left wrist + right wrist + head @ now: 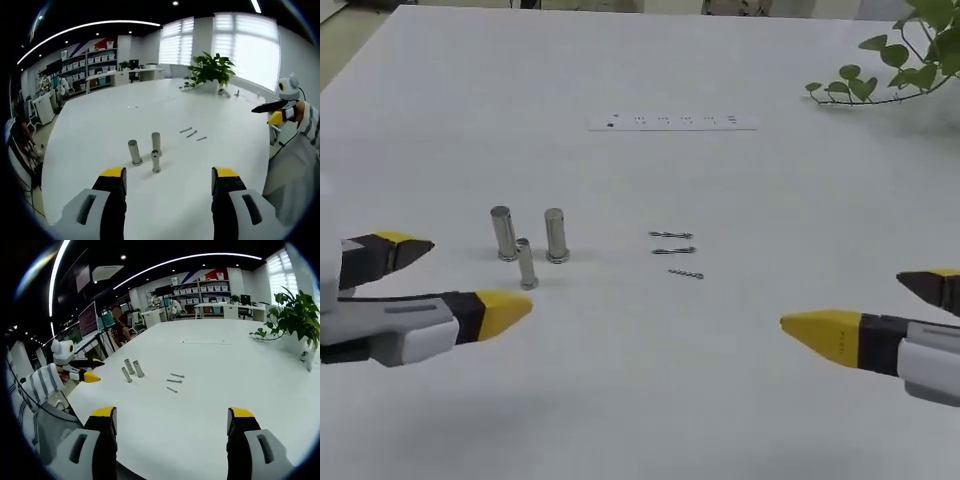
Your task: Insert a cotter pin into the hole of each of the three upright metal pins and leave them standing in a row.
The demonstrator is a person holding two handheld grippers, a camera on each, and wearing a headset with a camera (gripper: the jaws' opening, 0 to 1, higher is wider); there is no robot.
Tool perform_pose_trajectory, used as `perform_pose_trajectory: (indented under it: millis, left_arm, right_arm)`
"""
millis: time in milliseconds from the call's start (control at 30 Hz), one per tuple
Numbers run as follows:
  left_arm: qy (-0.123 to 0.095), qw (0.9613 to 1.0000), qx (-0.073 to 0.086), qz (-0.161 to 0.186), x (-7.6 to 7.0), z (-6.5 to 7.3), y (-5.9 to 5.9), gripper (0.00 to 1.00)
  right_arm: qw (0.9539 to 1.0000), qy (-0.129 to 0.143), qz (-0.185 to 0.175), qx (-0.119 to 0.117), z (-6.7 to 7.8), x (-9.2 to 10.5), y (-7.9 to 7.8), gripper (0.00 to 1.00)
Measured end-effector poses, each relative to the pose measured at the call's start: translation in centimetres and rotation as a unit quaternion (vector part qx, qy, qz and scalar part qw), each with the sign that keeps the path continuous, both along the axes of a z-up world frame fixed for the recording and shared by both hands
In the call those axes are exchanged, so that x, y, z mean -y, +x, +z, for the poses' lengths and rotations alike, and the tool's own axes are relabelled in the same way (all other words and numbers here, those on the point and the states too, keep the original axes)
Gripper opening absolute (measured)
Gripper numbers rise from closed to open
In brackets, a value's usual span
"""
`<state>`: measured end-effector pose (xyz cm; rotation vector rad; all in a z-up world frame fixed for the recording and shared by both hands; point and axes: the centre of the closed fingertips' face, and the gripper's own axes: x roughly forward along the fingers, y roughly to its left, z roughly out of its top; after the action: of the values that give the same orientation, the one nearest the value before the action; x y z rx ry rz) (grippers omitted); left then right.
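Pins [525, 262] stand upright in a cluster left of centre on the table [650, 400]. Three cotter pins [673, 250] lie just right of them. Left gripper [470, 277] and right gripper [847, 303] hover nearer, jaws wide apart, empty.

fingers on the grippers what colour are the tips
Yellow tips on the fingers, with black just behind them; clearest in the head view.

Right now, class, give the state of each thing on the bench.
Tall left pin: upright, no cotter pin.
Tall right pin: upright, no cotter pin.
Short front pin: upright, no cotter pin.
Cotter pins: lying loose, apart.
Left gripper: open, empty.
Right gripper: open, empty.
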<state>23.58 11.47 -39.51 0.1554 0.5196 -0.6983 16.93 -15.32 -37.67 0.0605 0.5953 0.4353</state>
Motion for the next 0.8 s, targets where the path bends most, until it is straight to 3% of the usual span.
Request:
perform_pose_trajectory:
  millis: [233, 367, 500, 600, 700, 800]
  left_arm:
    - [-0.003, 0.9999, 0.008, -0.008, 1.0, 0.0, 1.2, 0.58]
    - [0.044, 0.9990, 0.011, -0.005, 0.7, -1.1, 2.0, 0.52]
    - [0.047, 0.9988, 0.002, -0.008, 1.3, -1.8, 2.3, 0.47]
    - [0.094, 0.9952, 0.007, -0.026, 1.4, -2.4, 2.5, 0.45]
    - [0.086, 0.9959, 0.005, -0.027, 1.9, -2.4, 2.9, 0.44]
    - [0.056, 0.9980, -0.002, -0.028, 2.6, -2.1, 3.2, 0.40]
  right_arm:
    - [1.0000, -0.003, -0.002, 0.000, 0.1, 0.2, -0.1, 0.90]
    - [1.0000, -0.009, -0.004, -0.002, 0.0, 0.3, -0.2, 0.90]
    - [0.9999, -0.010, -0.004, -0.003, 0.0, 0.4, -0.2, 0.90]
    - [0.9999, -0.015, -0.005, -0.007, -0.2, 0.5, -0.2, 0.90]
    - [0.9998, -0.017, -0.005, -0.009, -0.2, 0.5, -0.2, 0.90]
    - [0.9999, -0.011, -0.009, -0.008, 0.0, 0.5, -0.1, 0.90]
